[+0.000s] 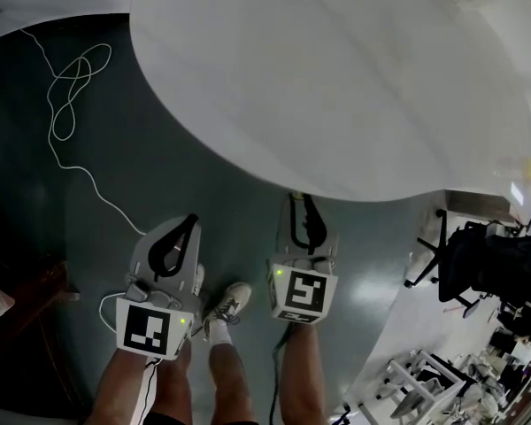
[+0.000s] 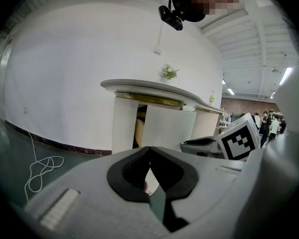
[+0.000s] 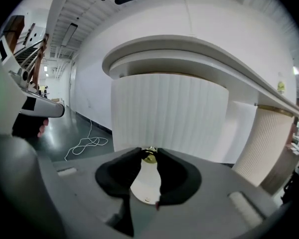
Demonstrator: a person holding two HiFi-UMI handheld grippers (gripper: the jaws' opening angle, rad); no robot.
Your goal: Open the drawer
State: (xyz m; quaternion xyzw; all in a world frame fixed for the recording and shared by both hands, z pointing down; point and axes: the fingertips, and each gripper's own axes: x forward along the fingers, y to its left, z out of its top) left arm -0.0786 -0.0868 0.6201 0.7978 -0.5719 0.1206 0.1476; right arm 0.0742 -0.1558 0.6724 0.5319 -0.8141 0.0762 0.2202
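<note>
A white curved counter with a fluted front stands before me. My right gripper is shut on a small gold knob; below the knob, a smooth white panel with a screw shows between the jaws. In the head view the right gripper reaches under the counter's edge, which hides its tips and the knob. My left gripper hangs to its left over the dark floor, away from the counter. Its jaws meet at the tips with nothing between them.
A white cable lies looped on the dark floor at the left. A black office chair stands at the right. The person's shoe is between the grippers. A dark gap opens between two fluted panels, and a plant tops the counter.
</note>
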